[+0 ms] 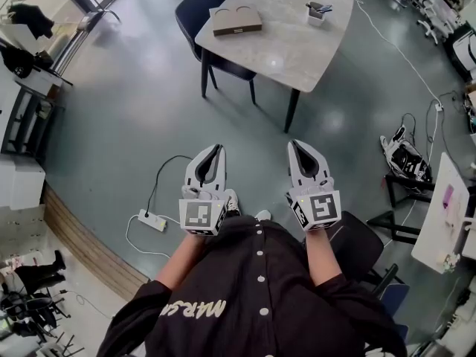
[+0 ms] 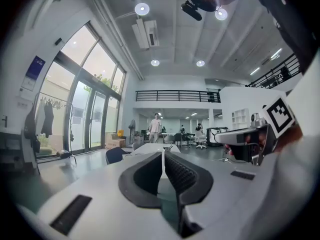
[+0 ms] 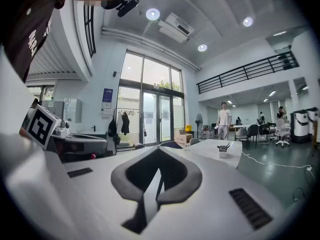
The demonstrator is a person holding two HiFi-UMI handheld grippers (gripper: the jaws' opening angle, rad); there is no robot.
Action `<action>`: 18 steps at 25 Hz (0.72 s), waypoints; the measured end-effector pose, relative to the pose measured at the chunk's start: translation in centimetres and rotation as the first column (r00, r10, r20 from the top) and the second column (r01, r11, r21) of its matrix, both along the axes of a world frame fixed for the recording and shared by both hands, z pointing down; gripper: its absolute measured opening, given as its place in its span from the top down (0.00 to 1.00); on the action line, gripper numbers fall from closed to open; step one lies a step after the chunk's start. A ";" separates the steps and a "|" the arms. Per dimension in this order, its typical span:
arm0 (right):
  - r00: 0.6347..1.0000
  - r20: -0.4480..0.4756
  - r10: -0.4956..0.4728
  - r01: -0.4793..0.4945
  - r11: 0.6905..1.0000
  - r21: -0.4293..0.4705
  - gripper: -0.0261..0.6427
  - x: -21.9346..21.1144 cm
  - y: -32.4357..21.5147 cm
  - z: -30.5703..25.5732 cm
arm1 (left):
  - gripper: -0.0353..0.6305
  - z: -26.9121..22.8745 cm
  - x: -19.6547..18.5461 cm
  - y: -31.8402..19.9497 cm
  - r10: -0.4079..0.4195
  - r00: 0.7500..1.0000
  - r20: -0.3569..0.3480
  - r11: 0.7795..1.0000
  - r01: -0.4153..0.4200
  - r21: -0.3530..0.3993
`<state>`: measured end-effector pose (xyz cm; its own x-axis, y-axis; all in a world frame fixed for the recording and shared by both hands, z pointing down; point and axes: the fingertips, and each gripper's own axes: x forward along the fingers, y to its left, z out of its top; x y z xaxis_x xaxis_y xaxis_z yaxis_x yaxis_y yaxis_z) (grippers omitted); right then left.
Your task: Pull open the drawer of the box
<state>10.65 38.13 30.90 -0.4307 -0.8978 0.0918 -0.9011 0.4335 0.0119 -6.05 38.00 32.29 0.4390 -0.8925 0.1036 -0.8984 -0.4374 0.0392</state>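
The box, flat, brown and with two arched cut-outs on top, lies on the left part of a pale stone-look table far ahead; its drawer does not show from here. My left gripper and right gripper are held side by side close to the person's body, well short of the table. Both are shut with nothing between the jaws. In the left gripper view the left gripper points at the distant table. The right gripper has the table to its right.
A small holder with pens stands on the table's right part. A dark chair is tucked in at the table's left. A power strip and cable lie on the floor near my left. A bag and a white desk are at right.
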 end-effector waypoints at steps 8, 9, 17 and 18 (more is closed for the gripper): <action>1.000 -0.011 0.028 -0.028 1.000 -0.012 0.97 -1.7 -2.2 0.5 | 0.91 0.4 -2.0 -2.3 0.017 1.000 -0.003 1.000 -0.017 -0.006; 0.999 -0.010 0.032 -0.032 0.999 -0.012 0.97 -2.1 -2.6 0.6 | 0.91 0.4 -2.4 -2.7 0.019 1.000 -0.004 1.000 -0.019 -0.005; 0.999 -0.001 0.054 -0.054 0.998 -0.018 0.97 -5.0 -5.6 1.0 | 0.91 0.6 -5.7 -6.0 0.028 1.000 0.003 1.000 -0.028 -0.006; 0.999 0.000 0.055 -0.055 0.998 -0.022 0.97 -5.2 -6.0 1.1 | 0.91 0.7 -5.9 -6.4 0.027 1.000 0.005 1.000 -0.027 -0.009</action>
<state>5.46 32.17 32.04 -0.3811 -0.9177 0.1120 -0.9234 0.3838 0.0027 -11.93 31.61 33.00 0.4626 -0.8793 0.1135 -0.8864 -0.4614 0.0383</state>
